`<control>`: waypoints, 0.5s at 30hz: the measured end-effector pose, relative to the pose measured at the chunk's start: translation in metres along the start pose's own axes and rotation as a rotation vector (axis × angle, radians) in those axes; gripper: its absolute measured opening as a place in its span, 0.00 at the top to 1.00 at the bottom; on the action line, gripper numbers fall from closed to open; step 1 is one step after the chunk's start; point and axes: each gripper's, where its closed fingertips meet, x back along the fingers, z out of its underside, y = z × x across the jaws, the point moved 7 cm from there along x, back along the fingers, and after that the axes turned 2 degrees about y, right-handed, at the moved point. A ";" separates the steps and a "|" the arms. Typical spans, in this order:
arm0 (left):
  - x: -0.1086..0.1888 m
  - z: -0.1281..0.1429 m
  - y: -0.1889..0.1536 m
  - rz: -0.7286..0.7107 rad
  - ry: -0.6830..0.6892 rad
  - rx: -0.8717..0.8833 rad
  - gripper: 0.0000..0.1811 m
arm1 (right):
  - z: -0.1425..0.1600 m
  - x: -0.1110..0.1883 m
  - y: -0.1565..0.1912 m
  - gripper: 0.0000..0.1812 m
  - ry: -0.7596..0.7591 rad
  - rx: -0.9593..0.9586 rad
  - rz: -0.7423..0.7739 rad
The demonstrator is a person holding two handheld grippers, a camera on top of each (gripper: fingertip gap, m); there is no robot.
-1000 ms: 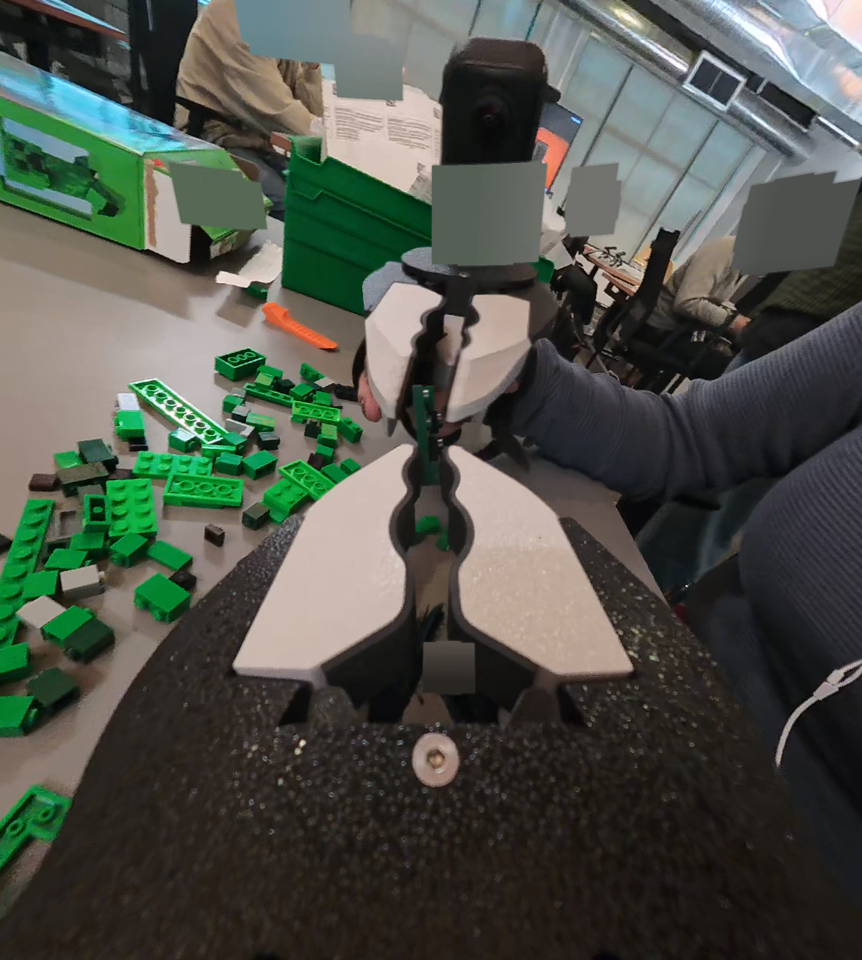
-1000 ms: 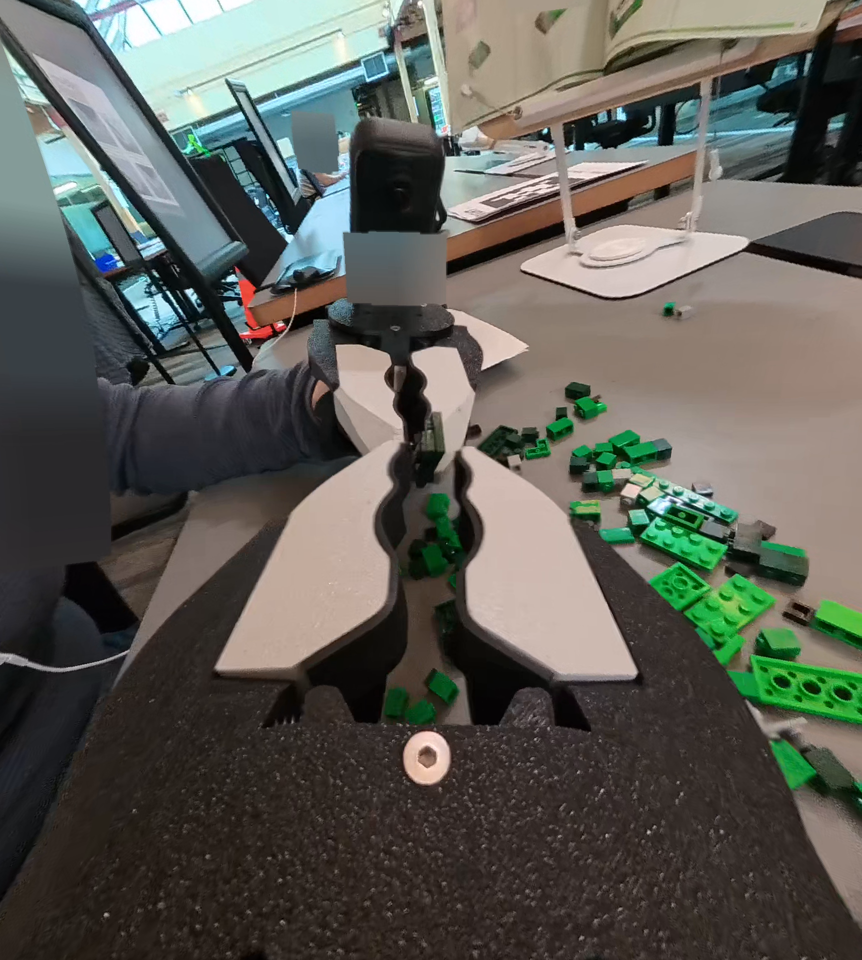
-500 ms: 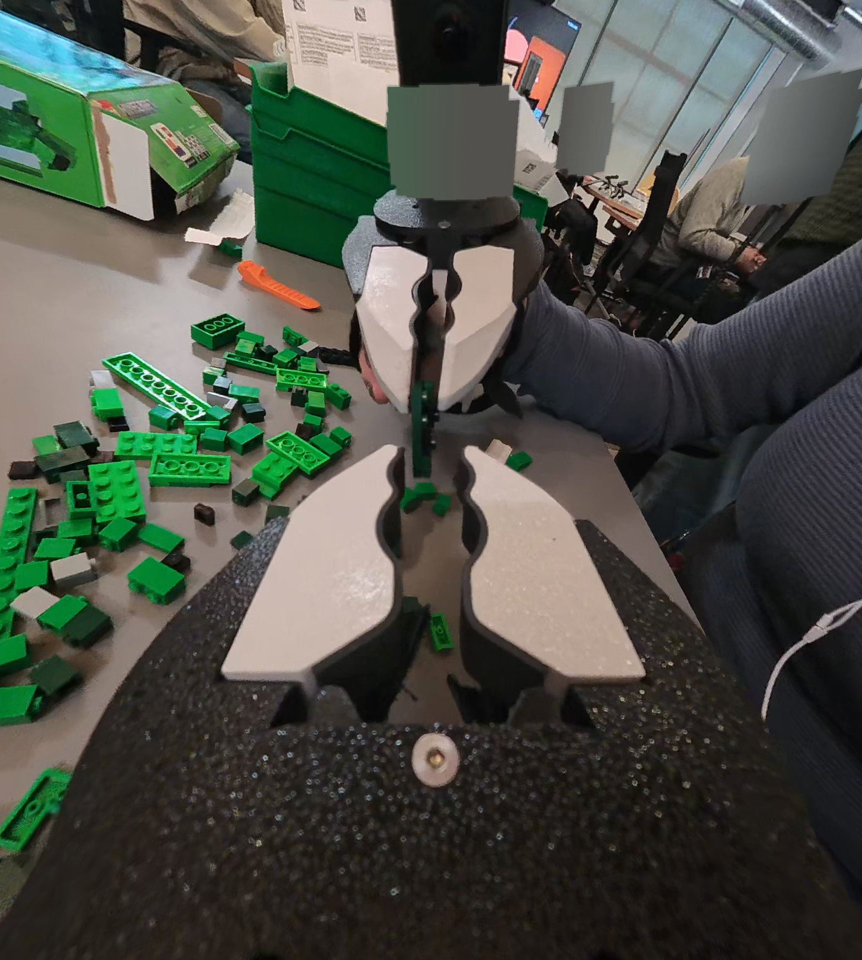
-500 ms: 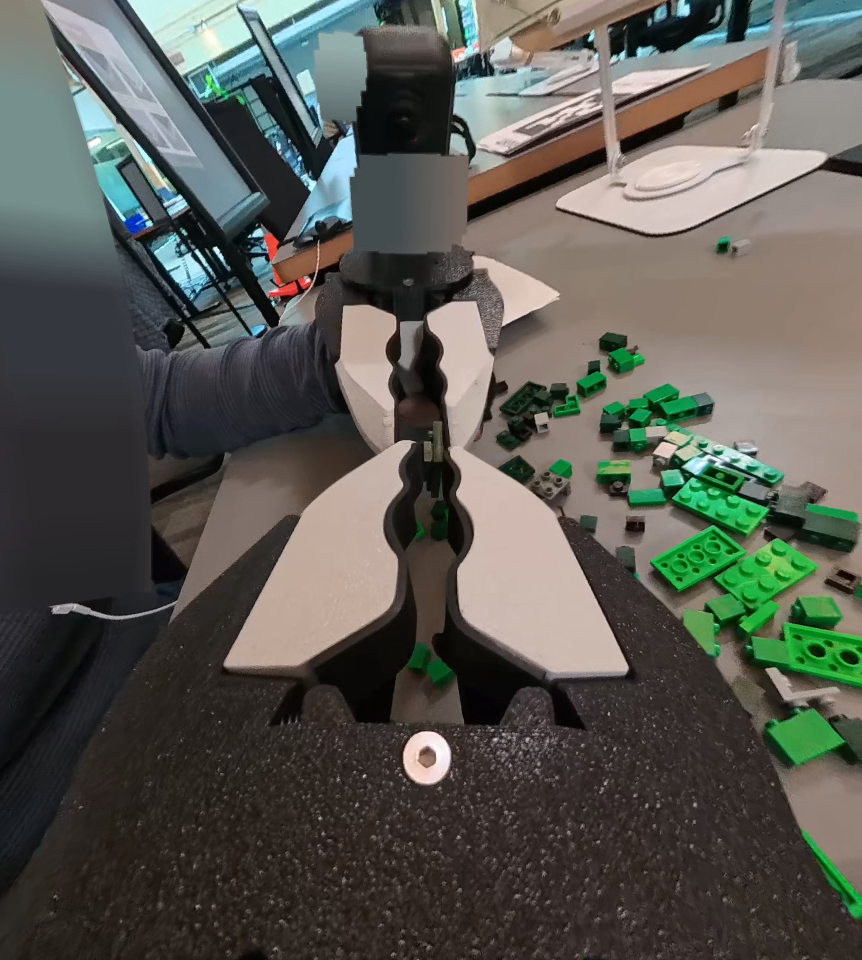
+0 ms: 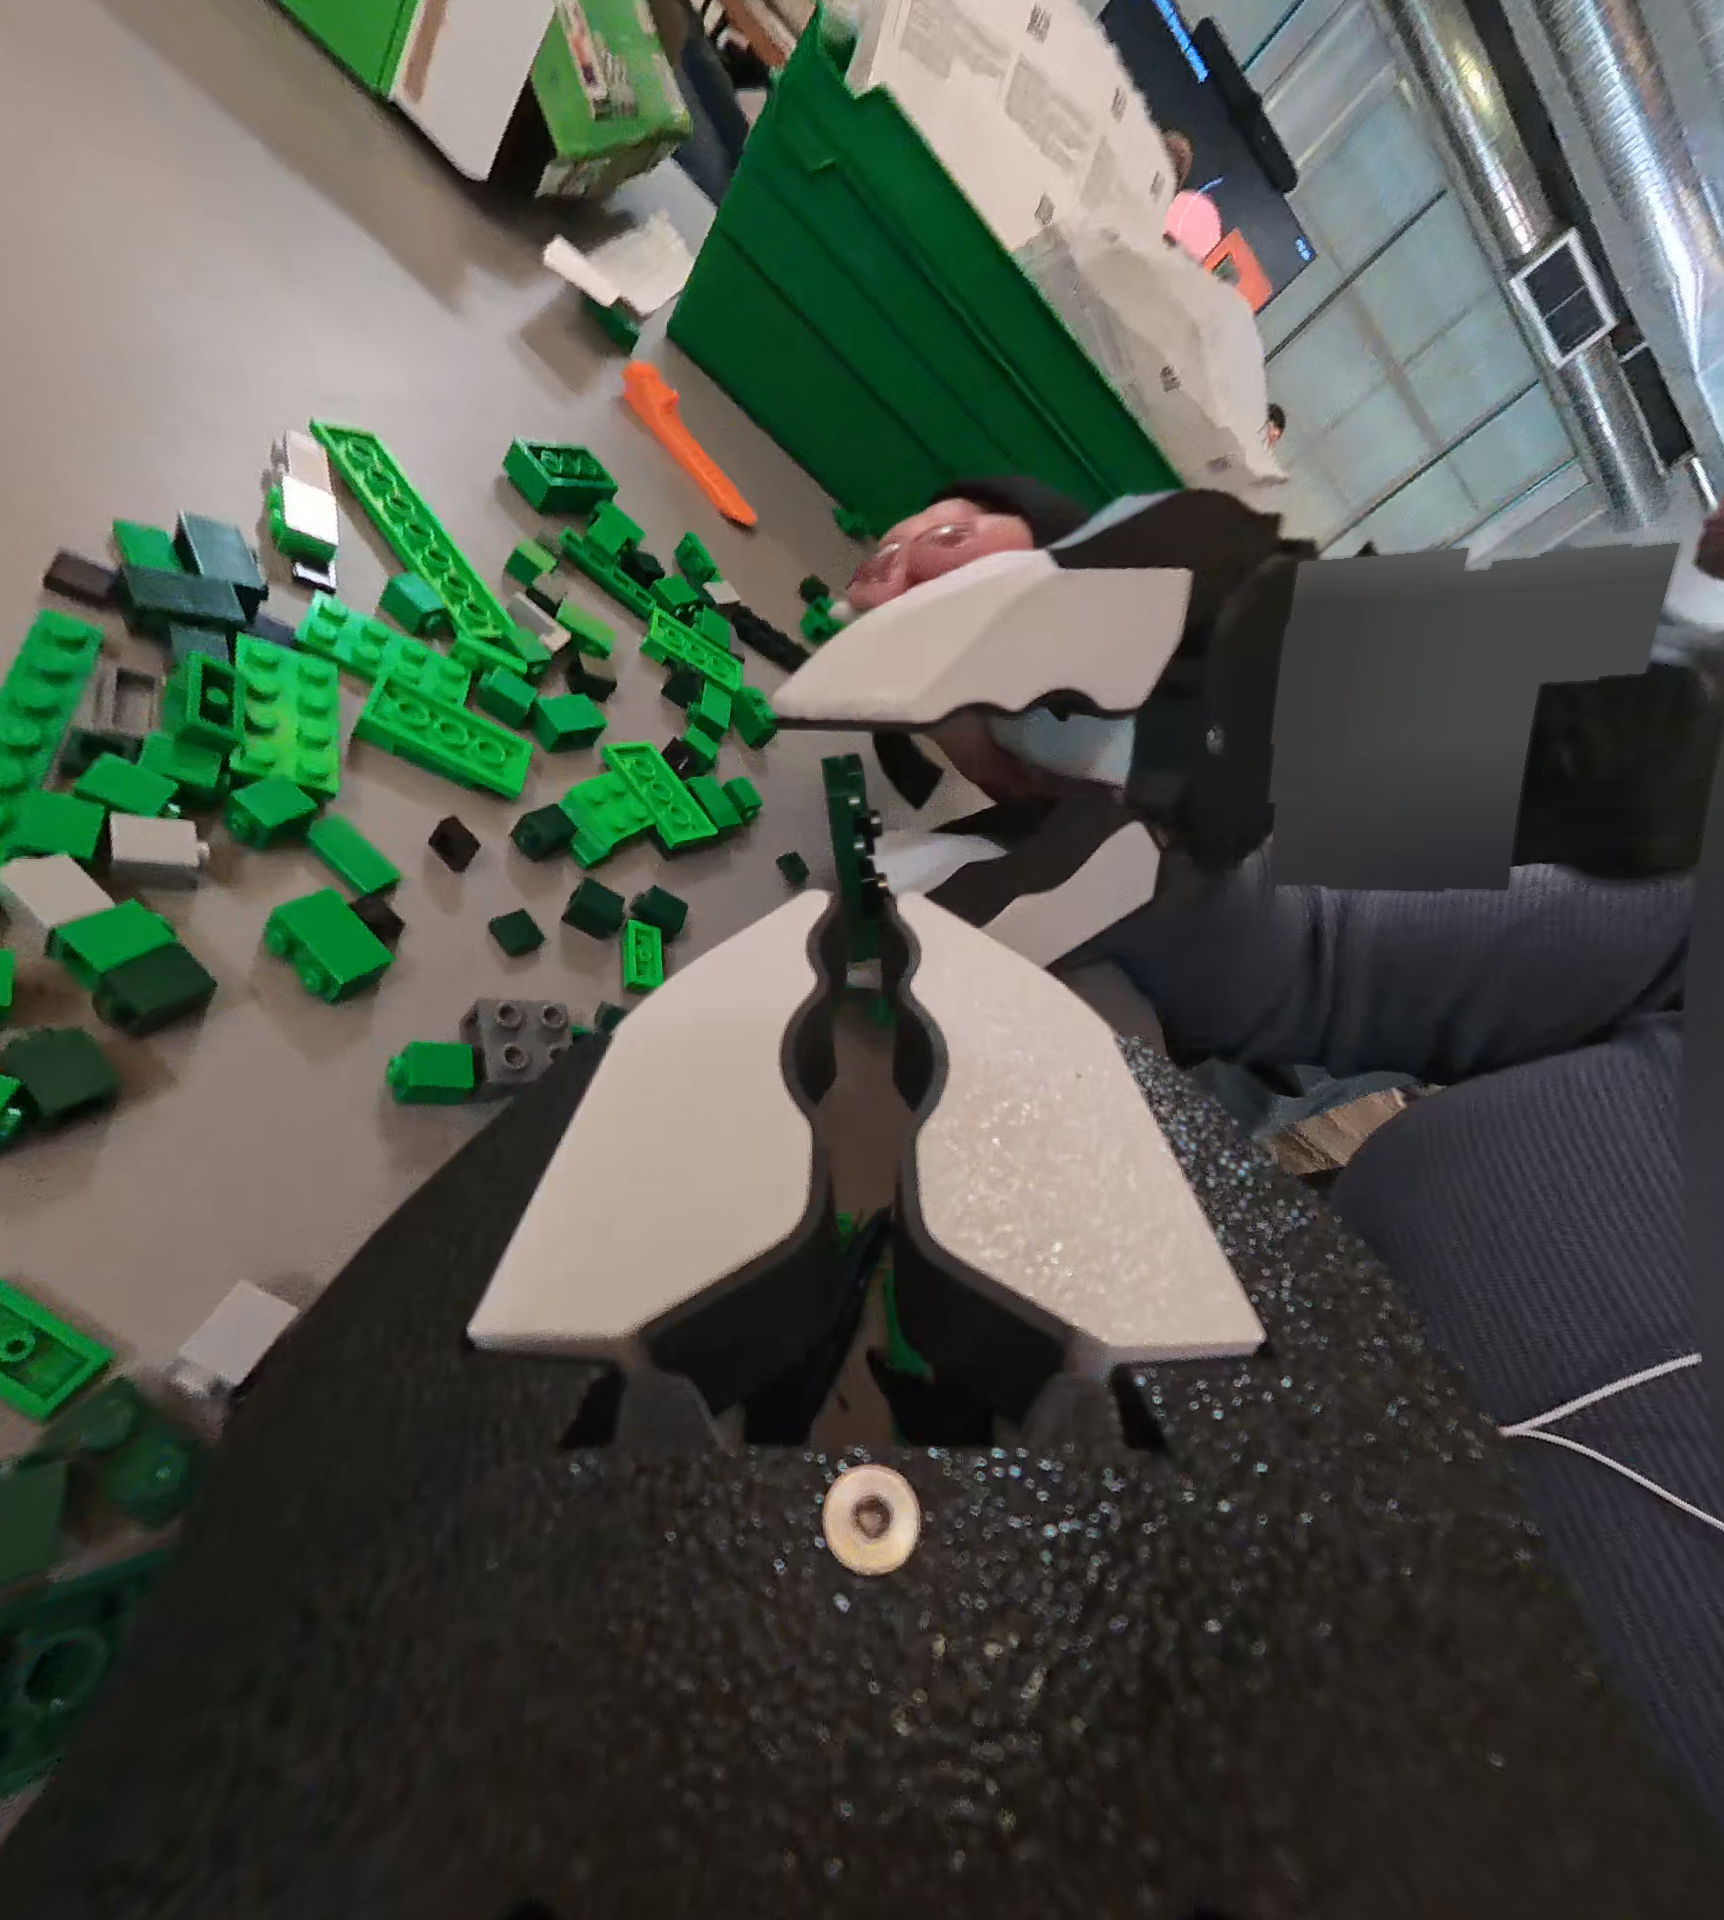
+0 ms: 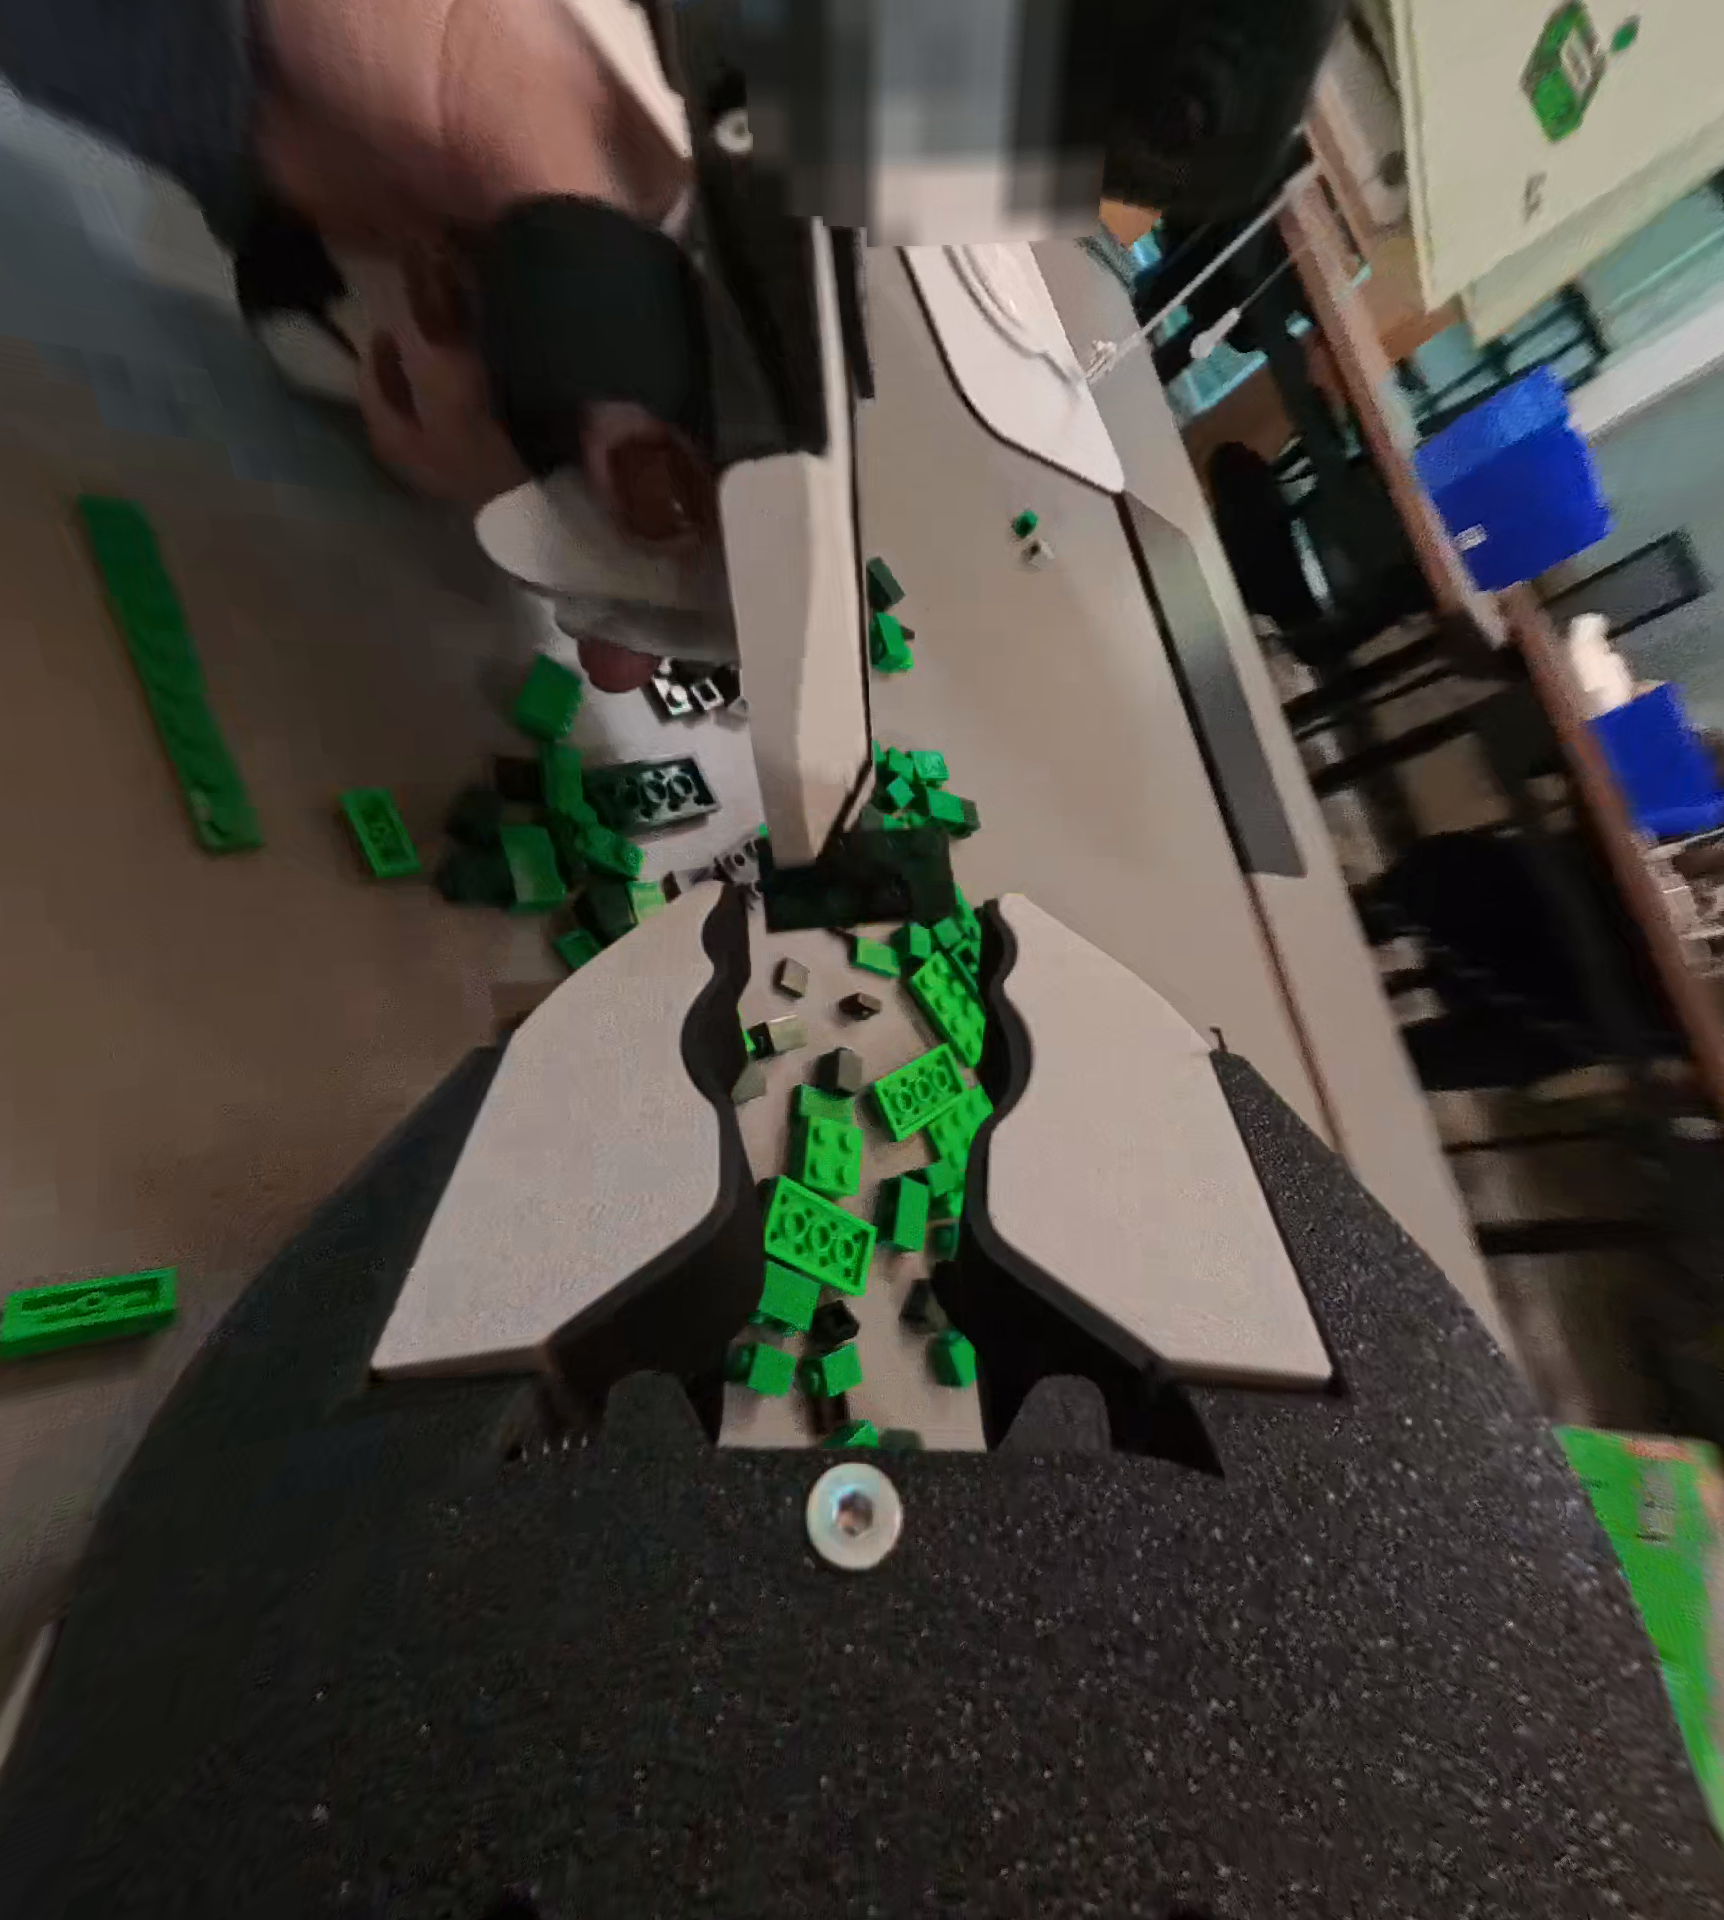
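Grey table (image 5: pixel 162 260) strewn with green bricks (image 5: pixel 442 717), left gripper (image 5: pixel 863 914) pinching a dark green plate assembly (image 5: pixel 850 831), right gripper (image 6: pixel 863 914) fingers spread wide, empty.

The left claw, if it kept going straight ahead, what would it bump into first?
Probably the right claw. The left claw is shut on a dark green brick piece, whose far end reaches between the right claw's open fingers. Depth is hard to judge.

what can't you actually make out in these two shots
- Left wrist view: the lower end of the dark green brick piece, hidden between the left gripper fingertips.
- Left wrist view: the right gripper body, under a mosaic patch.
- Right wrist view: the dark piece at the left gripper's tip, smeared by motion blur.
- Right wrist view: loose green bricks partly hidden behind the open right gripper.
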 end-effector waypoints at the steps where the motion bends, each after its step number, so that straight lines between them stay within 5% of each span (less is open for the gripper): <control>1: -0.002 0.001 0.000 -0.002 0.013 0.007 0.97 | -0.002 -0.002 0.003 0.77 0.023 0.057 0.024; 15: 0.000 0.004 0.006 0.008 0.009 0.041 0.97 | -0.003 -0.008 0.009 0.81 0.092 0.164 0.063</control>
